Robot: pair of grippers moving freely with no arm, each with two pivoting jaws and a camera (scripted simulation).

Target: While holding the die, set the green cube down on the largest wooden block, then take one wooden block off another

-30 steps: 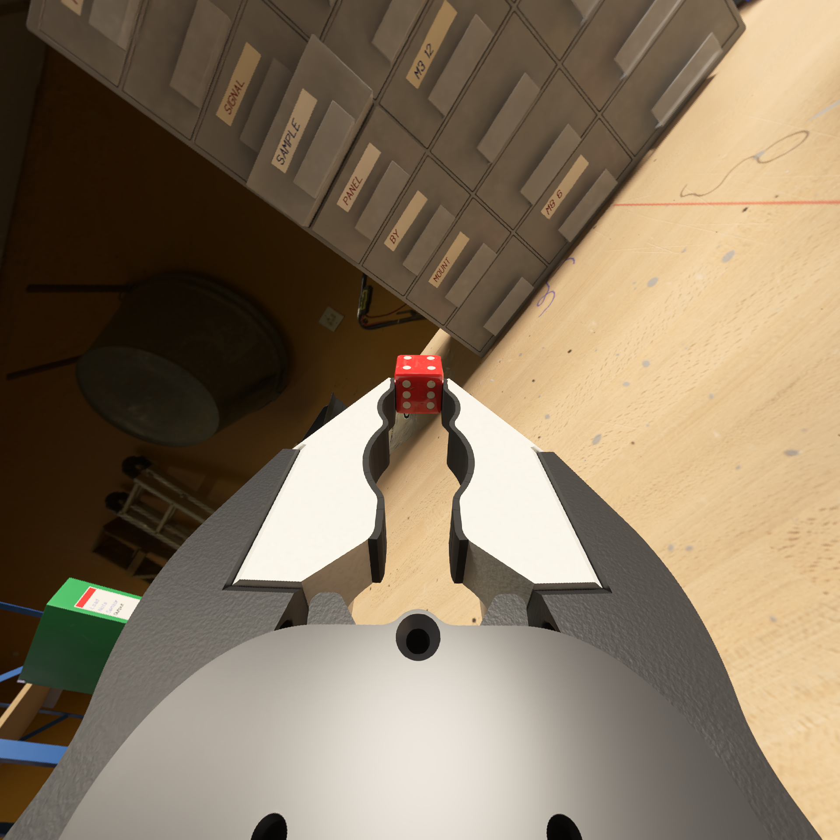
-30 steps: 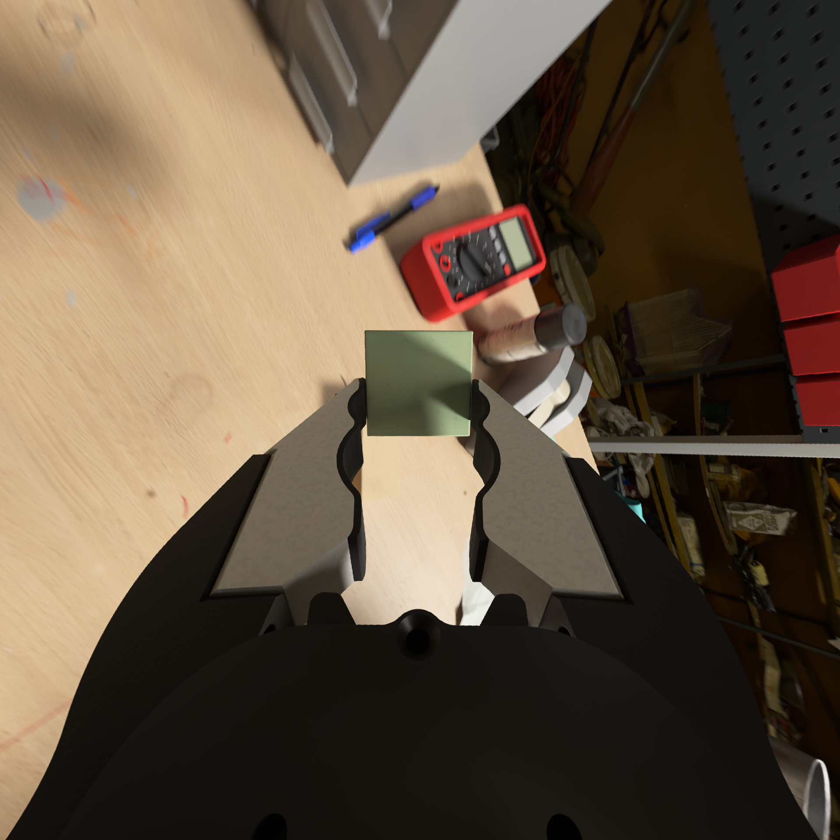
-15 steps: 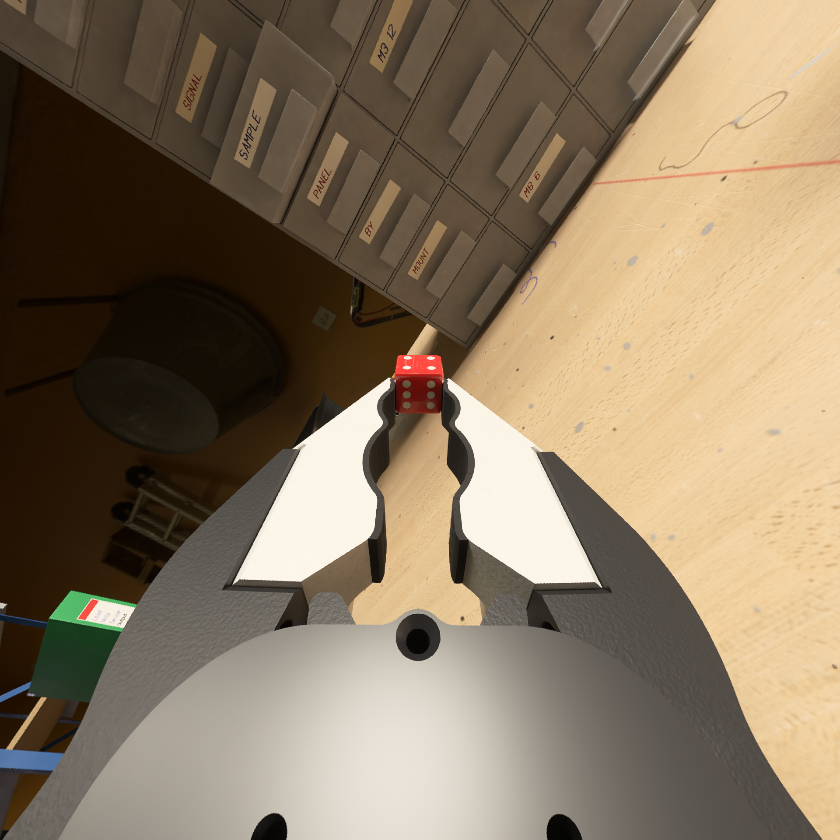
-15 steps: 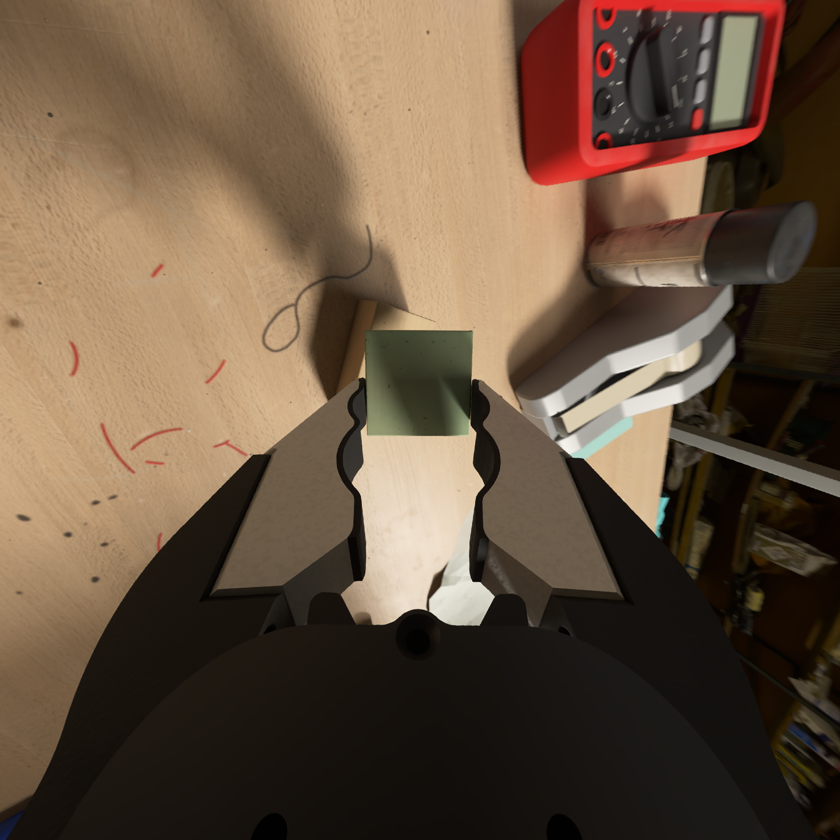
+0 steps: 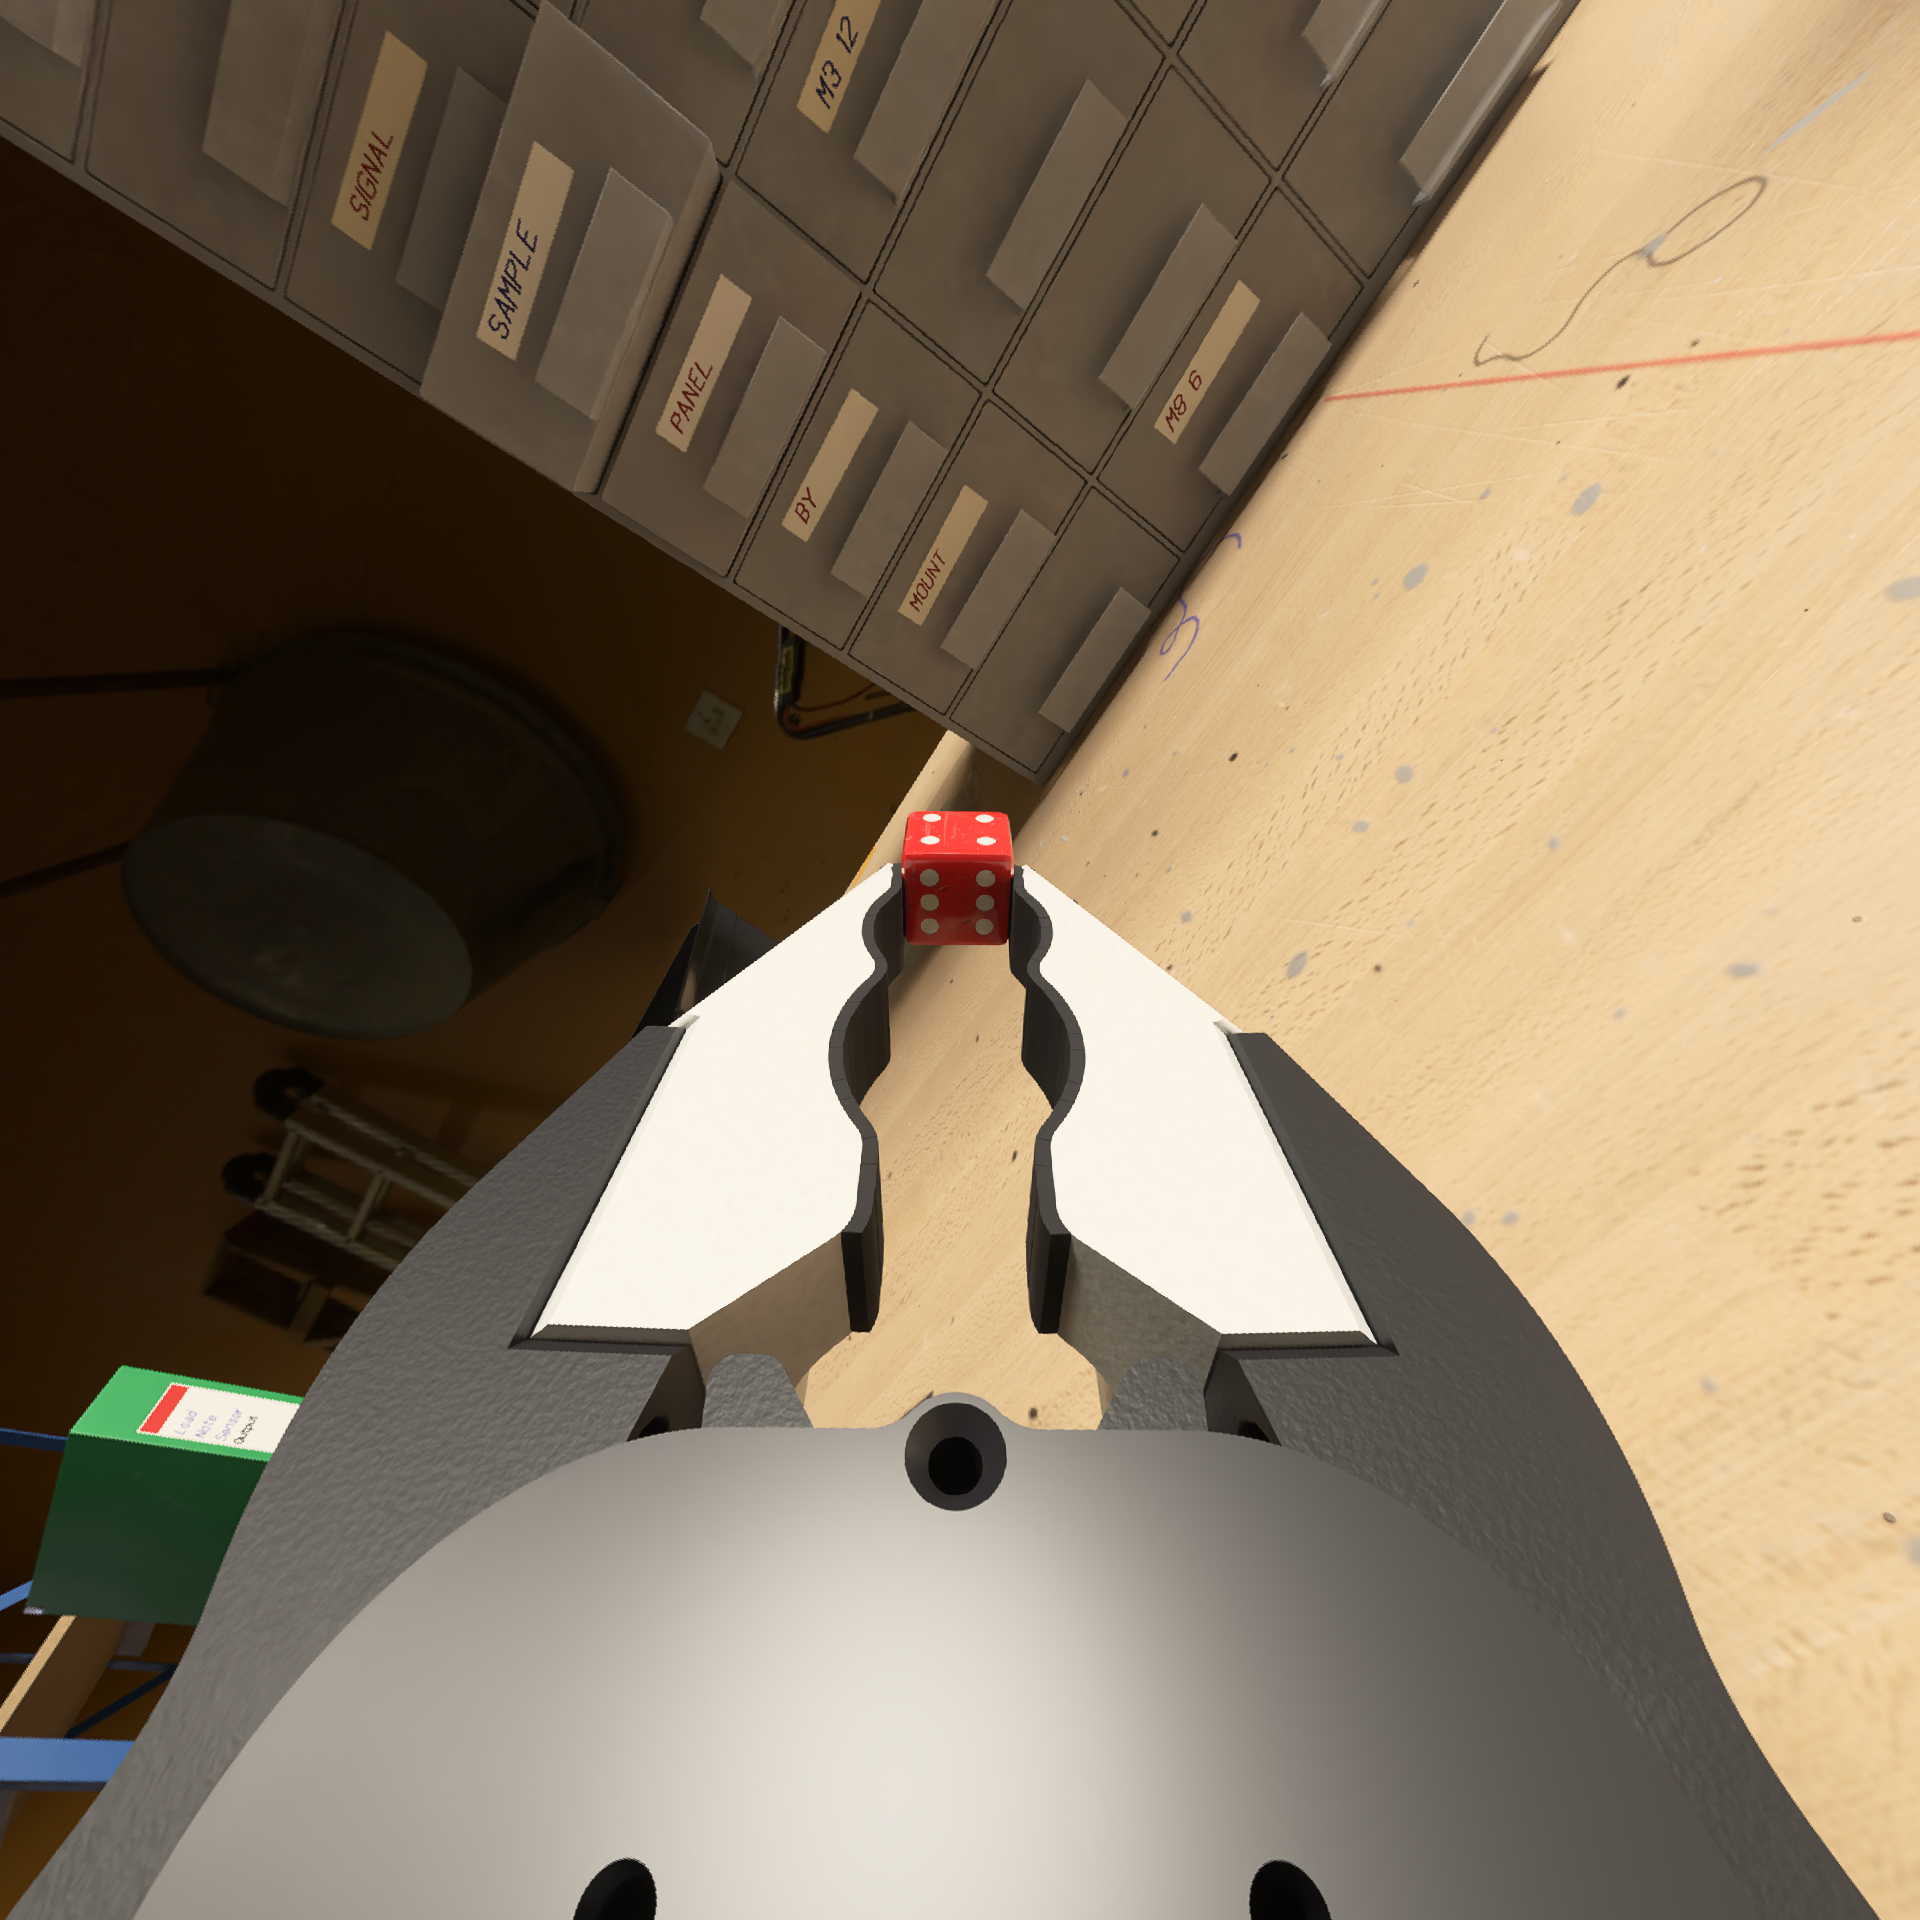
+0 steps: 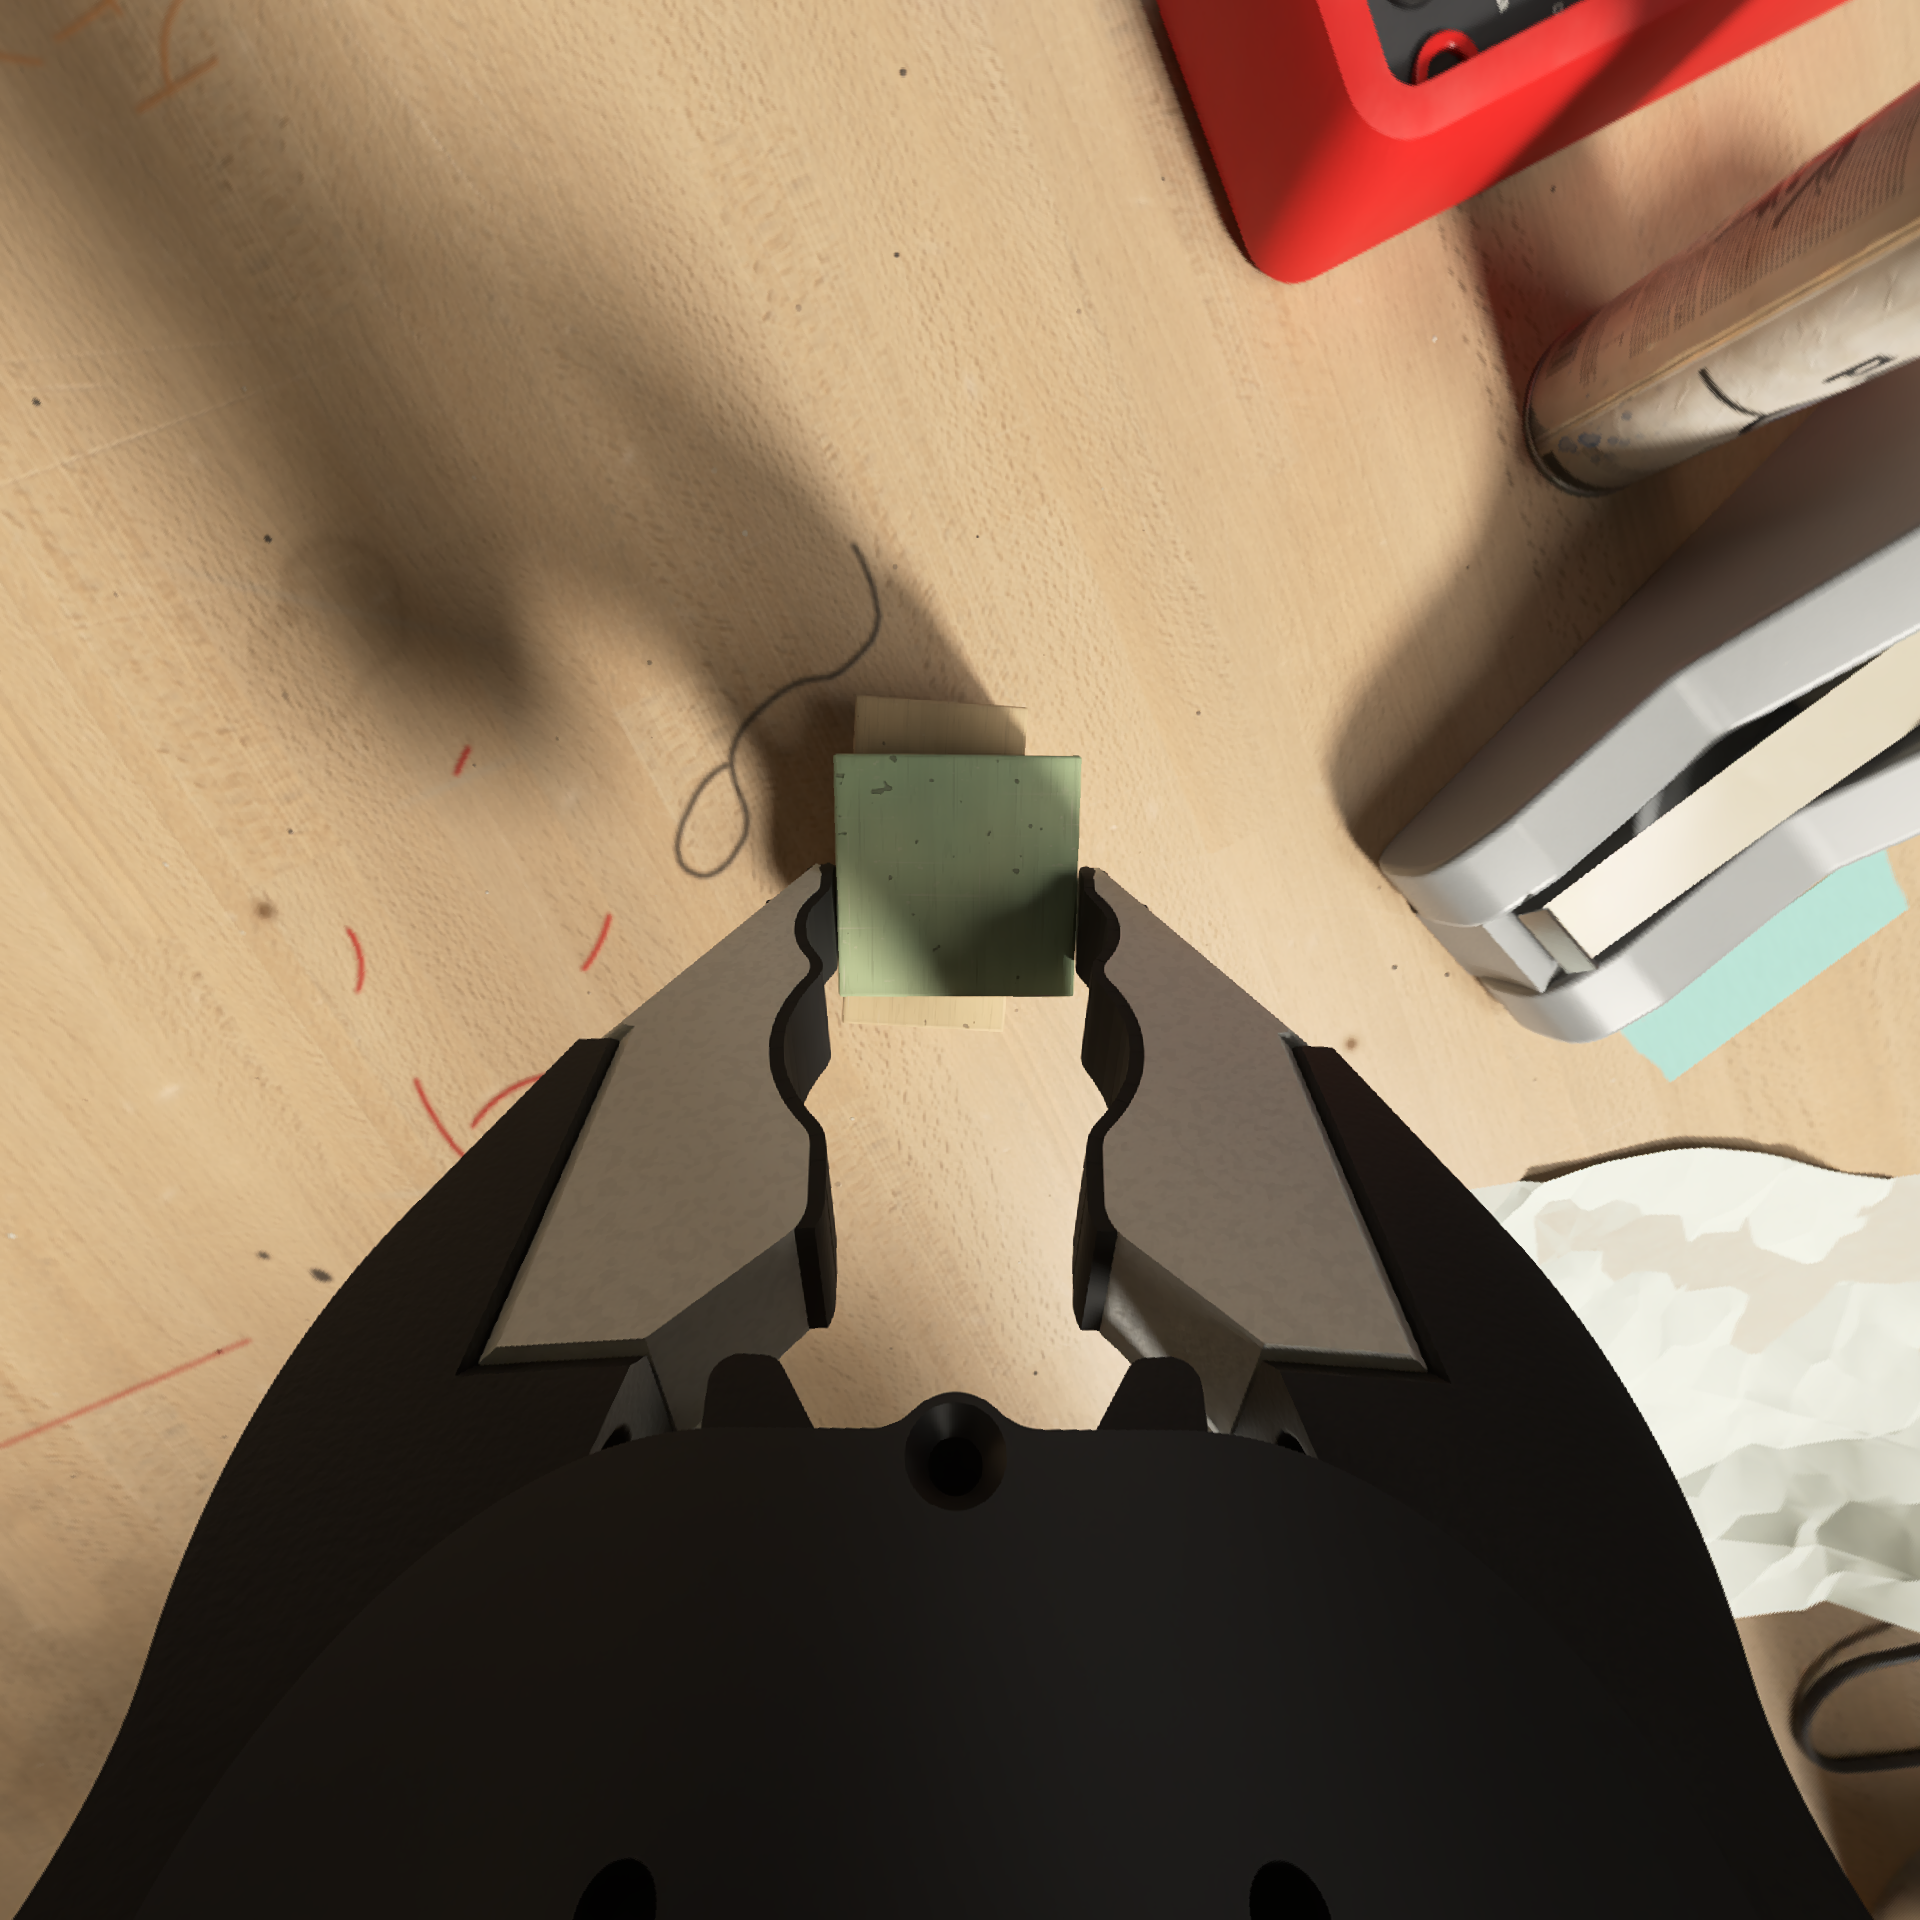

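Pinching the red die (image 5: 956,881) w/ our left gripper (image 5: 956,904) tilted over the bench edge, we grip the green cube (image 6: 954,875) in our right gripper (image 6: 956,935), pointing down over a pale wooden block (image 6: 940,724). Only the right view shows block, red meter (image 6: 1455,104).

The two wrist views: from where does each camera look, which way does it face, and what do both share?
Left wrist view: sits on the left gripper, facing along the workbench toward grey drawers; its white fingers pinch a red die.
Right wrist view: sits on the right gripper, facing down at the bench; its fingers hold a green cube over a pale wooden block.
Shared: only the bench surface.
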